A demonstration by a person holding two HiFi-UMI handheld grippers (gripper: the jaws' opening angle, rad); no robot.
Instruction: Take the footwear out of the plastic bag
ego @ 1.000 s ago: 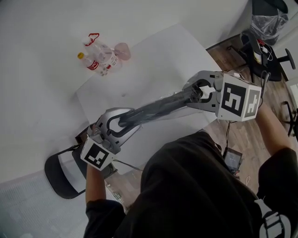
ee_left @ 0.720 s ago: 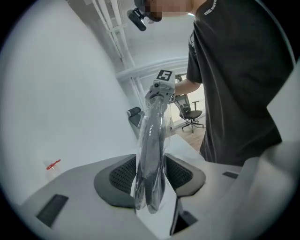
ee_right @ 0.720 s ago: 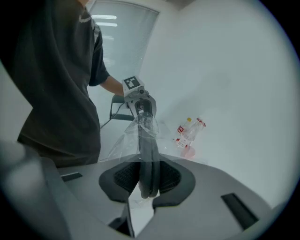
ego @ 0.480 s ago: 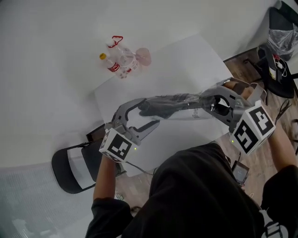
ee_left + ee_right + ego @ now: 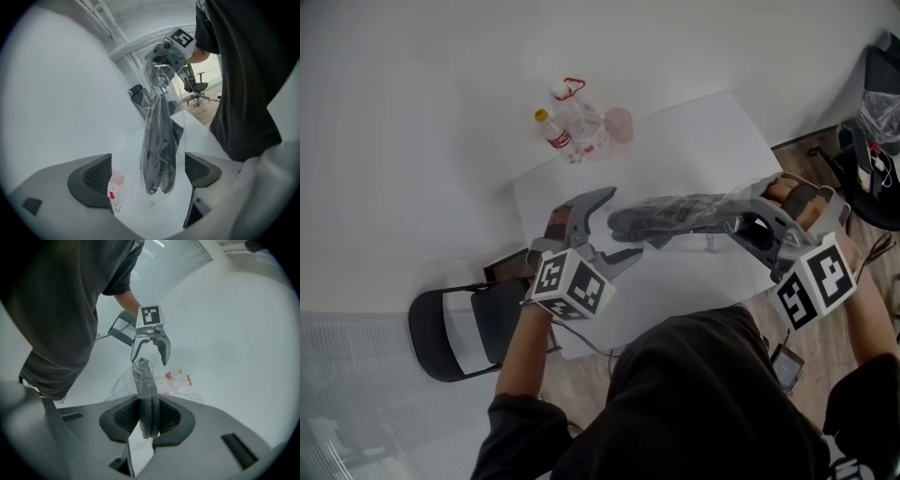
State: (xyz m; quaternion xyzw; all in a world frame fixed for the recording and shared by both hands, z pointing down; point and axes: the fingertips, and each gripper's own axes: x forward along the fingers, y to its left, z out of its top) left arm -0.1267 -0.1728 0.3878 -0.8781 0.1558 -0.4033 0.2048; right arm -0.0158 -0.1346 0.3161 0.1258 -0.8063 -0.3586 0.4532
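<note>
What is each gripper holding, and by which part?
Right gripper clamps the bagged footwear at one end. Left gripper is opening its jaws; the other end sits between them, unheld.

Desk: a white, square-topped desk (image 5: 703,141) lies below me, one corner pointing right.
Floor: brown wood-plank floor (image 5: 581,375) shows on my side of the desk.
Surround: a plain white surface (image 5: 412,122) lies past the desk; I cannot tell wall from floor there.
Chairs: a black folding chair with a white band (image 5: 455,333) stands just beside the desk's near-left corner. A black swivel office chair (image 5: 200,89) stands well off in the left gripper view.
Overhead: white pipes (image 5: 105,23) and a grey slatted panel (image 5: 178,258).
Light: soft and even.
</note>
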